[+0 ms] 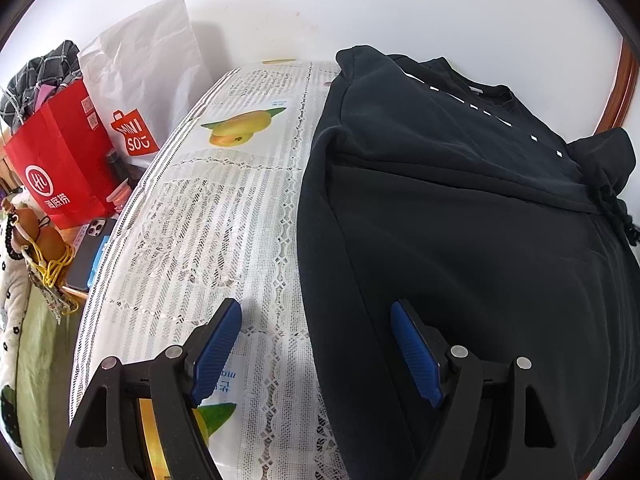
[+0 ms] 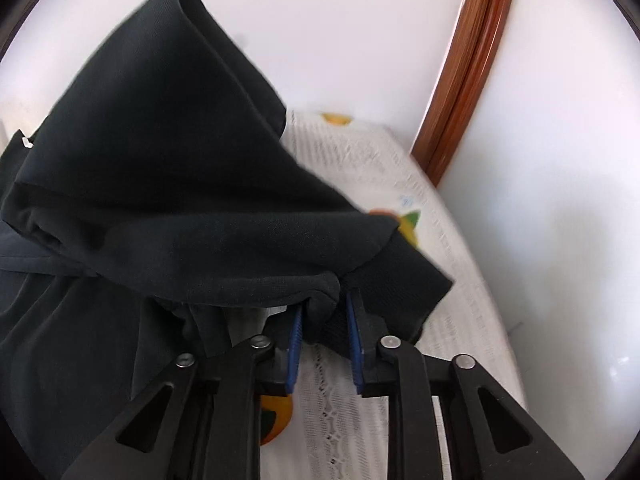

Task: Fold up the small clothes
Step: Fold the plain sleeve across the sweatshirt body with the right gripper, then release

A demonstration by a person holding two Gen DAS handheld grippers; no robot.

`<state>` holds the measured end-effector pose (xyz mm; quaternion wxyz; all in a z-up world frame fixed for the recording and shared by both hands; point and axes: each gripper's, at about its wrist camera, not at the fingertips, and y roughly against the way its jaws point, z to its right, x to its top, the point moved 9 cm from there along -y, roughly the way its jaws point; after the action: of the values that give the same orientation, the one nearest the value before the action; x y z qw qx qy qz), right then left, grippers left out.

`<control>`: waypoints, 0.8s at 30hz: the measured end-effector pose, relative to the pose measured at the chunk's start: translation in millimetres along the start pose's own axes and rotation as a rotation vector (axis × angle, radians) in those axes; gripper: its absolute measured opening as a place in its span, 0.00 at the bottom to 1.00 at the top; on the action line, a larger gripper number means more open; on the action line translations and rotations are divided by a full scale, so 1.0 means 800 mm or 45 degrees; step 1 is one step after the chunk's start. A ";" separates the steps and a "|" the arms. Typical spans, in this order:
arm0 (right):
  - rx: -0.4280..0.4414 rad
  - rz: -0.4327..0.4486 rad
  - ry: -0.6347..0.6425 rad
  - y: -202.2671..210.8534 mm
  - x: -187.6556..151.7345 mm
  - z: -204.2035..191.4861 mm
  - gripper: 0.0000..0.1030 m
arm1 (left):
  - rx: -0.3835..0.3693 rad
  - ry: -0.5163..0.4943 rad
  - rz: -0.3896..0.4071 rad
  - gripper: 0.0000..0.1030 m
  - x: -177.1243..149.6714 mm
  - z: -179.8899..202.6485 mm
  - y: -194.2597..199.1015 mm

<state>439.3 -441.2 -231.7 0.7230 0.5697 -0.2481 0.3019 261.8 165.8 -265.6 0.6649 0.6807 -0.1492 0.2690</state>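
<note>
While left tongs (image 1: 316, 322) gape beside black shirt (image 1: 460, 208), right tongs (image 2: 322, 312) pinch its sleeve.

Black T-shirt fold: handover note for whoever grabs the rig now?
Left gripper: jaws open, empty, over the near left edge of the black cotton T-shirt.
Right gripper: jaws shut on a bunched sleeve, lifted above the white lace tablecloth with fruit prints.
Done: sleeve picked up.
Left: lay the sleeve inward, fold the other side, then the body.

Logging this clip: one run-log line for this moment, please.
stage: folding | left hand-held gripper: open, over shirt edge | right hand-held gripper: shut on shirt, fabric lifted | surface: tablecloth
</note>
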 end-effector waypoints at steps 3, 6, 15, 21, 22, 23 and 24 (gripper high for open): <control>-0.021 0.118 -0.039 0.052 0.031 0.001 0.17 | -0.001 0.009 0.002 0.73 -0.002 -0.003 0.003; 0.003 0.264 -0.022 0.116 0.072 -0.022 0.16 | -0.016 0.020 0.010 0.73 -0.006 -0.006 0.007; 0.254 0.477 0.146 0.234 0.151 -0.214 0.16 | -0.083 0.032 0.010 0.73 -0.016 -0.026 0.022; 0.376 0.478 0.292 0.245 0.162 -0.358 0.16 | -0.101 0.071 0.045 0.73 -0.008 -0.044 0.027; 0.378 0.461 0.307 0.235 0.161 -0.379 0.17 | -0.105 0.076 0.046 0.73 -0.009 -0.046 0.027; 0.382 0.440 0.312 0.226 0.160 -0.394 0.18 | -0.111 0.082 0.043 0.73 -0.009 -0.046 0.026; 0.393 0.400 0.315 0.211 0.156 -0.411 0.19 | -0.121 0.087 0.037 0.73 -0.010 -0.046 0.024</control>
<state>409.8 -73.0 -105.0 0.5966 0.5865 -0.1942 0.5122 238.2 199.2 -255.3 0.6973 0.6364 -0.1488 0.2943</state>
